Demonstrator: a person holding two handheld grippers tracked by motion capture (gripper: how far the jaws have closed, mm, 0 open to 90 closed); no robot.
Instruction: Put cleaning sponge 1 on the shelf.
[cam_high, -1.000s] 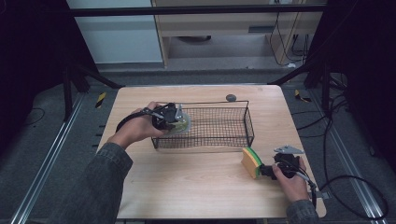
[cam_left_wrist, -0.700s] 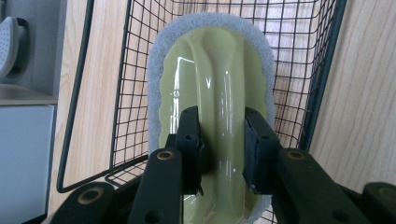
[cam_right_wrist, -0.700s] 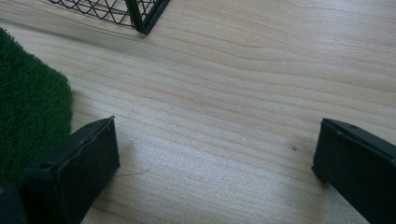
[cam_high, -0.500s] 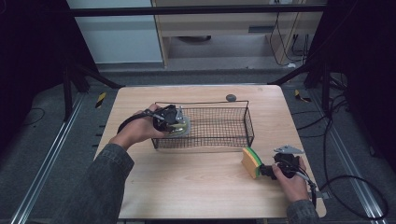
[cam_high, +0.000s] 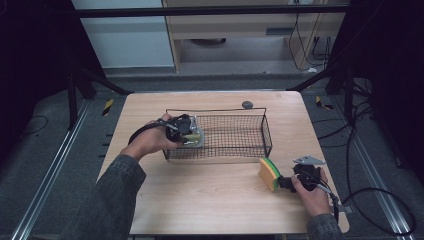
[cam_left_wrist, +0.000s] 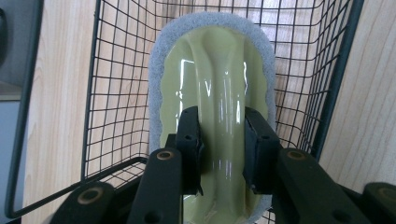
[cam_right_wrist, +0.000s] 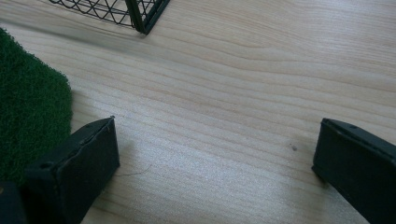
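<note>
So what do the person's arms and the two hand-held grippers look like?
Both sleeves are dark grey-blue denim-like fabric; the left sleeve shows most. The left hand-held gripper has black jaws with round screw holes and a black cable. The right hand-held gripper is black too, with a grey three-cornered plate on top and a trailing cable.

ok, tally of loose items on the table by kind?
Scrubber with pale green handle and grey pad, clamped in the left gripper over the basket: 1
Yellow-and-green sponge: 1
Black wire basket: 1
Small dark round object behind the basket: 1
Total: 4
</note>
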